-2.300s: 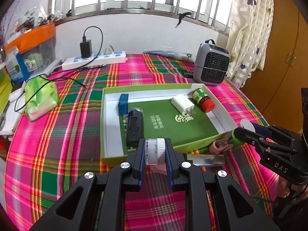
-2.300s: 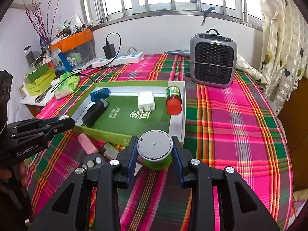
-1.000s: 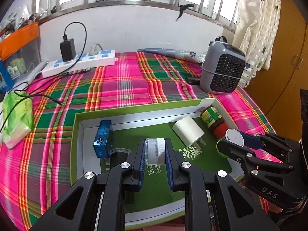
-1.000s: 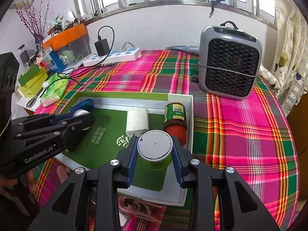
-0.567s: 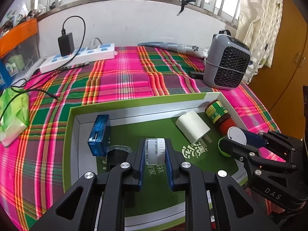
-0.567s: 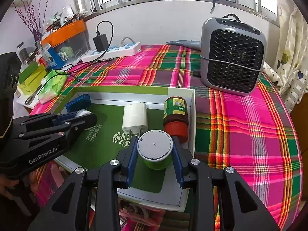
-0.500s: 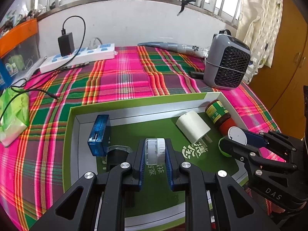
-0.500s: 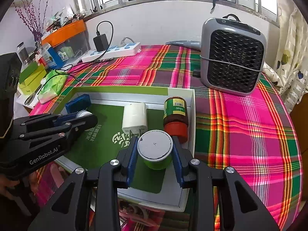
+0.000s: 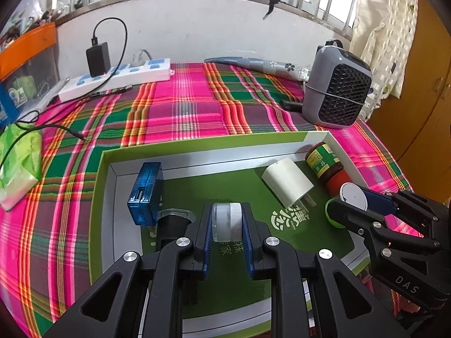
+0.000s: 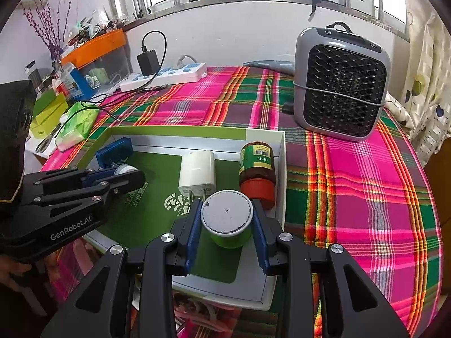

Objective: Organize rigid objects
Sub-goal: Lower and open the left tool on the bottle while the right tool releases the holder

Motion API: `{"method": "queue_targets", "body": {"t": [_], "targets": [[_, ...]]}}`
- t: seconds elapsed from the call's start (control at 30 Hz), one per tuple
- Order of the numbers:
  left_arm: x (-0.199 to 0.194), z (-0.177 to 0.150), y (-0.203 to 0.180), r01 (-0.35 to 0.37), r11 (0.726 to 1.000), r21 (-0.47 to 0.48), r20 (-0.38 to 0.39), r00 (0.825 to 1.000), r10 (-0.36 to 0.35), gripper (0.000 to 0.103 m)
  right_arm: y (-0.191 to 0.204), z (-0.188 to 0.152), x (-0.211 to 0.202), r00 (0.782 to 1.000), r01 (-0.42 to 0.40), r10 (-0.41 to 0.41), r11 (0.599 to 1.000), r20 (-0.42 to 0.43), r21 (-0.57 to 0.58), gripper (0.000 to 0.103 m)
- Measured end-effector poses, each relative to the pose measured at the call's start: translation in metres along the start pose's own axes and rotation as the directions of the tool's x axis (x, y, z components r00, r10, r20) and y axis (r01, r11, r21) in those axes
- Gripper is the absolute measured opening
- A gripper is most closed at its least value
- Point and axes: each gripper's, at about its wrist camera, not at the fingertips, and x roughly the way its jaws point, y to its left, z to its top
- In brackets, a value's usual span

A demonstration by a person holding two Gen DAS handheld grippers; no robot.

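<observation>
Two grippers hang over the green tray [image 9: 183,146], each w/ something clamped, both angled down toward the tray floor.

Left to right in the left wrist view: blue box [image 9: 146,188] stands at the tray's far-left corner, w/ a black item [image 9: 172,224] just near of it. The left gripper [image 9: 227,222] is closed narrow on a small clear jar [image 9: 227,221], held on its side so the pads press its flat ends; prob. the firmest hold on so short a piece. It hovers over the tray's left-middle, seemingly not yet set down.

Next right, a white plug [image 9: 287,183] lies flat mid-tray, prongs toward the near side. A brown bottle w/ red cap [image 10: 256,169] lies along the right wall, cap toward the near side.

The right gripper [image 10: 227,222] holds a green tub w/ grey lid [image 10: 227,215], pads on its sides, lid up, jaws about a third apart. It sits over the near-right part of the tray, just near of the bottle and plug; whether it touches the floor can't be told.

Likely both pieces are being lined up w/ the rest inside the tray. A grey heater [image 10: 342,81] stands far right on the plaid cloth [image 10: 352,174], outside the tray.
</observation>
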Motion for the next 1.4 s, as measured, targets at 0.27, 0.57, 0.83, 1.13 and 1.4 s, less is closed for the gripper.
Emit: {"method": "queue_targets", "body": {"t": [0.27,0.57,0.83,1.13,1.4], "targets": [[-0.001,0.0,0.0,0.003,1.0,0.0,-0.001,1.0,-0.003,0.018,0.0,0.0,0.0,1.0,0.0,0.0,1.0,0.001,-0.001,0.035],[-0.002,0.0,0.0,0.006,1.0,0.002,0.003,1.0,-0.006,0.019,0.001,-0.001,-0.001,1.0,0.001,-0.001,1.0,0.0,-0.007,0.035],[-0.006,-0.001,-0.002,0.013,1.0,0.003,0.01,1.0,-0.013,0.024,0.002,-0.002,-0.001,1.0,-0.001,0.001,1.0,0.0,-0.009,0.035],[-0.01,-0.001,-0.002,0.015,1.0,0.002,0.02,1.0,-0.015,0.029,0.003,-0.003,-0.004,1.0,-0.008,0.008,1.0,0.011,-0.003,0.035],[-0.016,-0.003,-0.005,0.016,1.0,0.006,0.03,0.999,-0.016,0.029,0.003,-0.002,-0.008,1.0,-0.003,0.003,1.0,0.023,-0.001,0.036]]}}
